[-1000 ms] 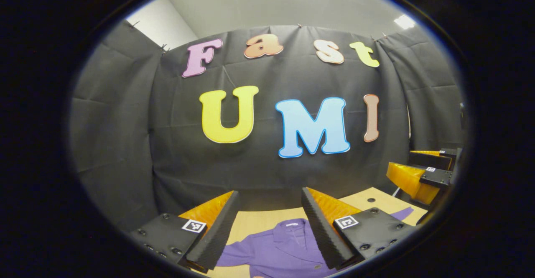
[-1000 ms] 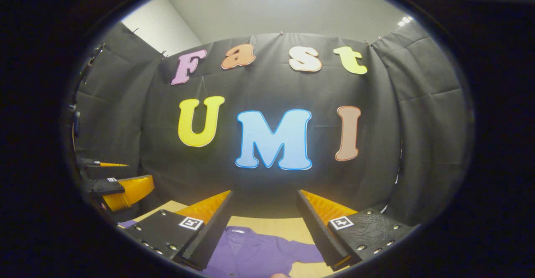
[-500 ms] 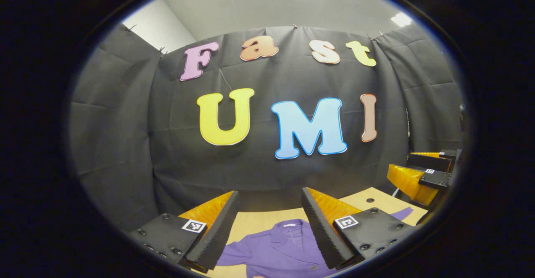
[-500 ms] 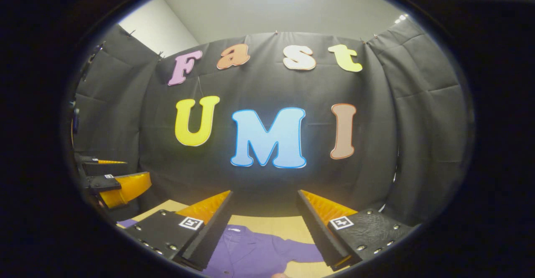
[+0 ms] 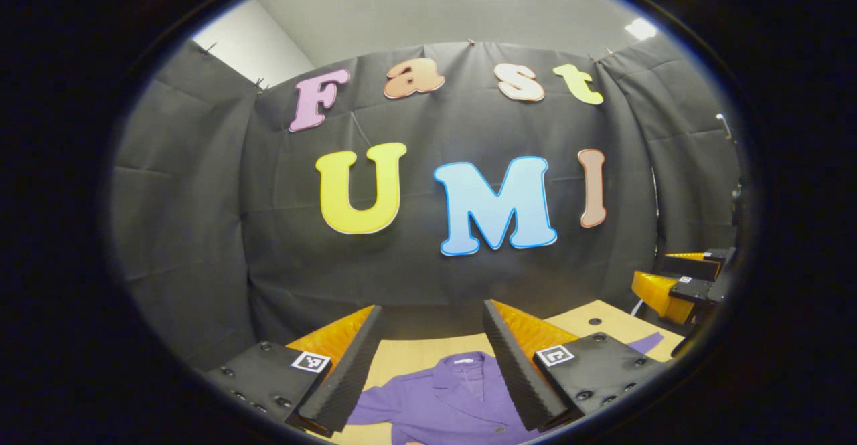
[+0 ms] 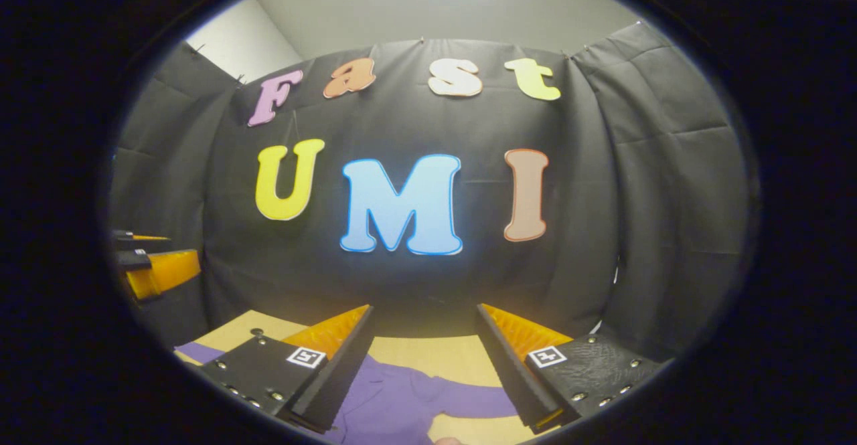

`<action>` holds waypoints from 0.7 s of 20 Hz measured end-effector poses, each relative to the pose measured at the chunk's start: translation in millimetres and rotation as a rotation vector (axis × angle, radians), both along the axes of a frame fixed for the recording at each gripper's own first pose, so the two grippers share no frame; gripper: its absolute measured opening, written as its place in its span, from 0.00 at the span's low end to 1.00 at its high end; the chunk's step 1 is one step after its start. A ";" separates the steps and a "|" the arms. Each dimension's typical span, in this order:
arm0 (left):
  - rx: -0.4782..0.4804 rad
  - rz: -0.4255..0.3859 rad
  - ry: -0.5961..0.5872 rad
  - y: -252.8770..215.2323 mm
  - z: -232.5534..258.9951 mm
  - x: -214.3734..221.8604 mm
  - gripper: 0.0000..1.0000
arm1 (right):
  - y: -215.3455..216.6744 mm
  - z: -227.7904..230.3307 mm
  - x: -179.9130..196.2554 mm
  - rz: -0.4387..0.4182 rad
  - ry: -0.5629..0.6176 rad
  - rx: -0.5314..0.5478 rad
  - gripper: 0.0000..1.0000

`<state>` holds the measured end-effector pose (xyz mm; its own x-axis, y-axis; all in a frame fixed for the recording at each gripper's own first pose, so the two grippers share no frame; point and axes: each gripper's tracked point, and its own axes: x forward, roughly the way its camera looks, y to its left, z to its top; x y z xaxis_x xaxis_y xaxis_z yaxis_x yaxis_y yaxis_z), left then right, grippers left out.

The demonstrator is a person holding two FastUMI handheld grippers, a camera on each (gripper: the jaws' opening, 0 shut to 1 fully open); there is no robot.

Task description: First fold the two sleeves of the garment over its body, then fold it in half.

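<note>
In the left gripper view, the left claw [image 5: 432, 358] is seen at the bottom with its two fingers spread wide apart and nothing held between them. Through the gap, a purple shirt [image 5: 445, 401] is seen lying flat on the pale wooden desk [image 5: 408, 354], collar toward the booth wall, with one sleeve reaching out past the left finger. Farther right, the tip of the other sleeve [image 5: 644, 342] is seen on the desk beyond the right finger, and the right claw [image 5: 676, 284] is seen near the edge, above the desk. In the right gripper view, the left claw [image 6: 144, 268] is seen at the far left, raised above the desk [image 6: 428, 351]; whether it is open cannot be judged well from this angle. A sleeve end [image 6: 194, 351] lies below it. The right claw [image 6: 425, 358] is likewise held wide open and empty over the shirt [image 6: 395, 401], whose right sleeve [image 6: 469, 401] stretches across the desk between the fingers.
</note>
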<state>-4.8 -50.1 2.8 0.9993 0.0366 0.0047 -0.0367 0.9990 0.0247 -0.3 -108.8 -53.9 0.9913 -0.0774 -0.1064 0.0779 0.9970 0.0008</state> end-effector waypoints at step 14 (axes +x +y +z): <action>0.004 0.099 0.067 21.2 -23.4 9.3 1.00 | -159.0 -158.0 27.0 -0.248 0.282 0.024 0.94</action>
